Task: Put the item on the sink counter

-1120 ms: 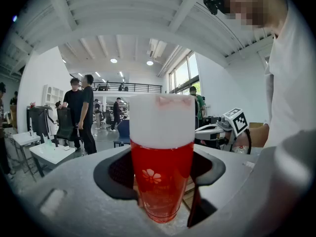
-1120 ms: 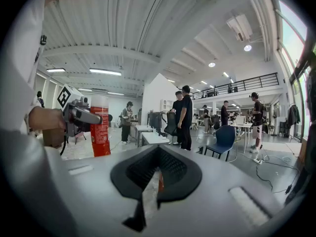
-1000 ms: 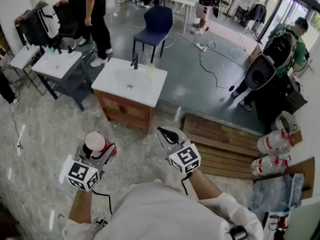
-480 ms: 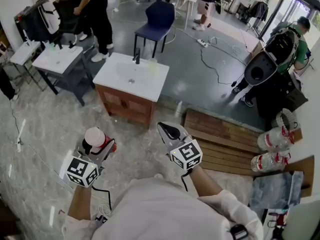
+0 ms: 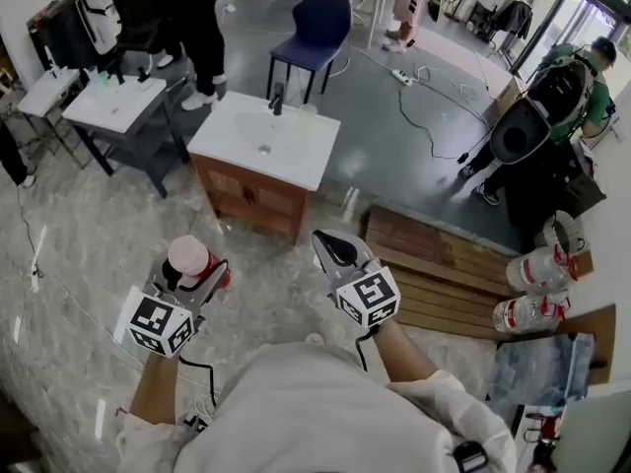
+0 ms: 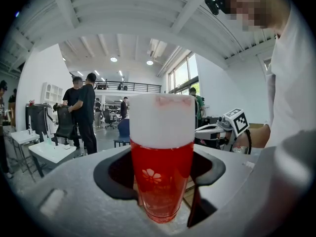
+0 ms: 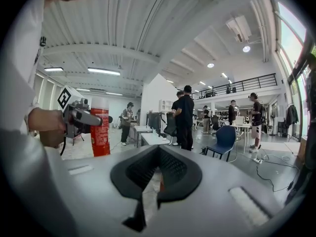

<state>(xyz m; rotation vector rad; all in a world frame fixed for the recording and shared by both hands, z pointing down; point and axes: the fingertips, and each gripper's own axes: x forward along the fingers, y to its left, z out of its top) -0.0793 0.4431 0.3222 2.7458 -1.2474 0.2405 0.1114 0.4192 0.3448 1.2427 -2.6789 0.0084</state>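
Observation:
A red bottle with a white cap (image 5: pixel 188 258) stands upright between the jaws of my left gripper (image 5: pixel 197 270), which is shut on it. In the left gripper view the bottle (image 6: pixel 162 157) fills the middle, its base seated in the left gripper (image 6: pixel 162 184). My right gripper (image 5: pixel 333 249) is held level beside it, shut, with nothing in it (image 7: pixel 150 181). The white sink counter (image 5: pixel 301 161) on a wooden cabinet, with a dark faucet (image 5: pixel 277 97), stands some way ahead of both grippers across the marble floor.
A second white-topped grey table (image 5: pixel 108 106) stands at the left, with people beside it. Behind the sink is a blue chair (image 5: pixel 320 23). A wooden pallet (image 5: pixel 444 274) and water jugs (image 5: pixel 537 274) lie to the right. Farther right stands a person with a backpack (image 5: pixel 552 97).
Both grippers have moved a little forward toward the sink counter, which now sits slightly lower and closer in the head view. The left gripper's hold on the bottle is unchanged.

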